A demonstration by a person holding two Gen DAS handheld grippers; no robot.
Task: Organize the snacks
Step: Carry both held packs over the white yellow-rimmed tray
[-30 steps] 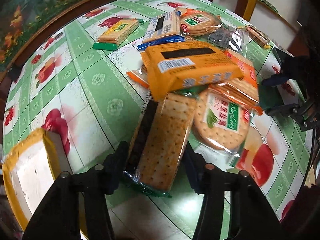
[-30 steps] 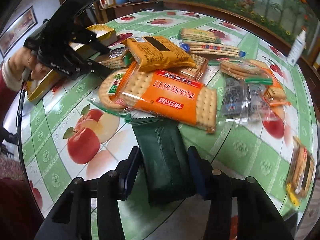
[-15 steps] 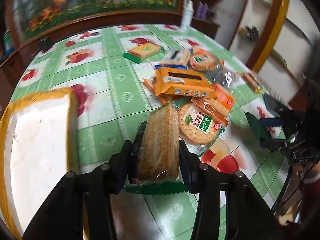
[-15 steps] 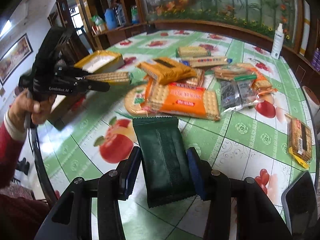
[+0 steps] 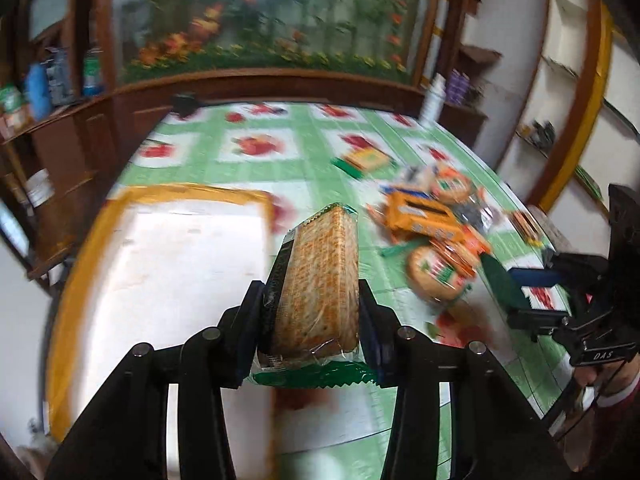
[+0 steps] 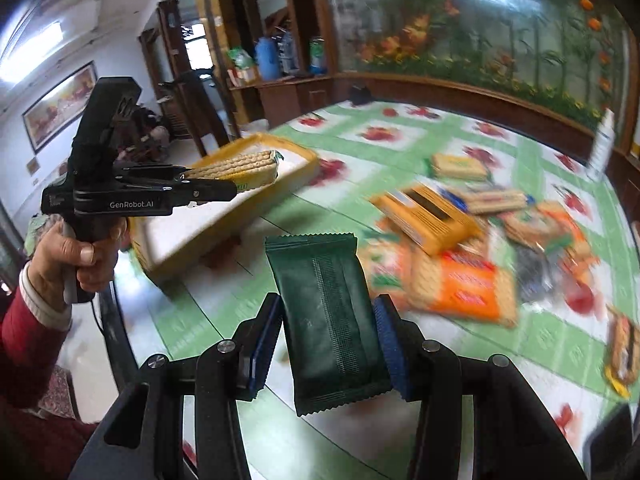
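My left gripper is shut on a clear pack of square crackers and holds it in the air near the right edge of the yellow-rimmed white box. It also shows in the right wrist view with the cracker pack over the box. My right gripper is shut on a dark green snack packet, lifted above the table. It shows in the left wrist view at the right, apart from the box.
A pile of snack packs lies on the green apple-print tablecloth, with an orange pack on top. A white bottle stands at the far edge. One pack lies alone at the right.
Both grippers have lifted their packs higher off the table. The left gripper has swung left, bringing the cracker pack to the yellow box. The right gripper follows with the green packet.
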